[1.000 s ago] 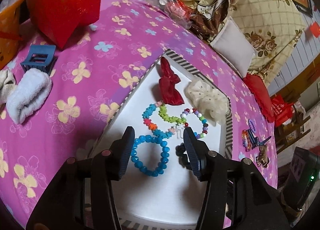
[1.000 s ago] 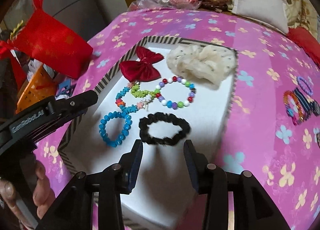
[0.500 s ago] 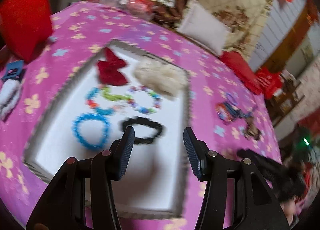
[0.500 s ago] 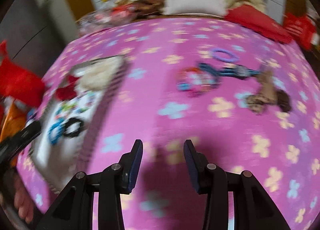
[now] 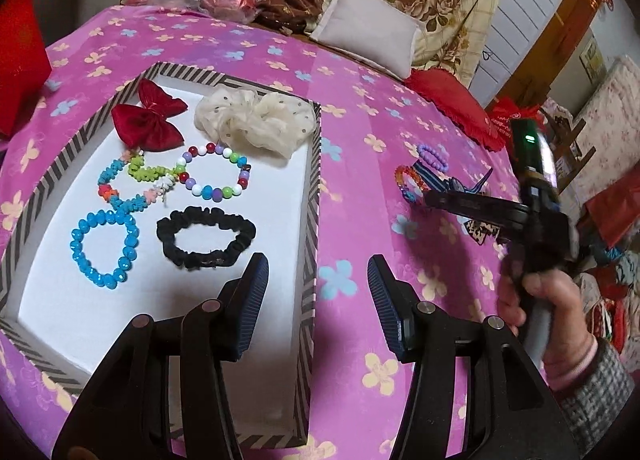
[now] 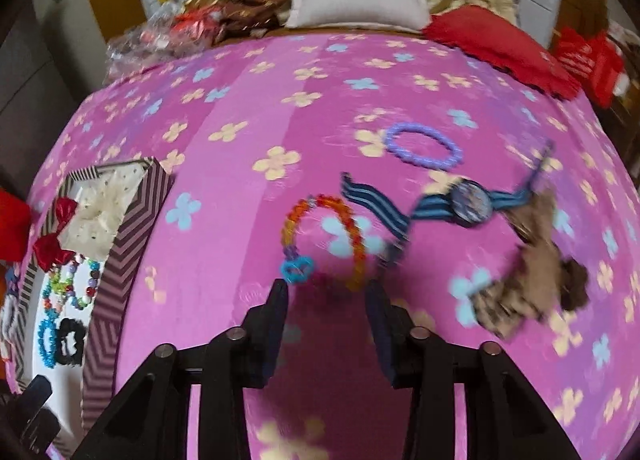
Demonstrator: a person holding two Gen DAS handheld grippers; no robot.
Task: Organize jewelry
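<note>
Beside the striped tray (image 5: 316,164), black scrunchie (image 5: 206,237) lengthwise across

My right gripper (image 6: 326,292) is off the striped box (image 6: 120,244) now, out over the pink cloth, its tips at the orange bead bracelet (image 6: 320,236); jaws closing, nothing pressed between them. My left gripper (image 5: 316,292) has slid from over the blue bracelet (image 5: 105,248) to the box's right wall.

Inside the tray (image 5: 316,164) lie a bow (image 5: 150,118), a scrunchie (image 5: 256,122) and several bracelets (image 5: 104,248). Right of the tray, on the bed (image 5: 360,100), lie more bracelets (image 6: 320,240).
</note>
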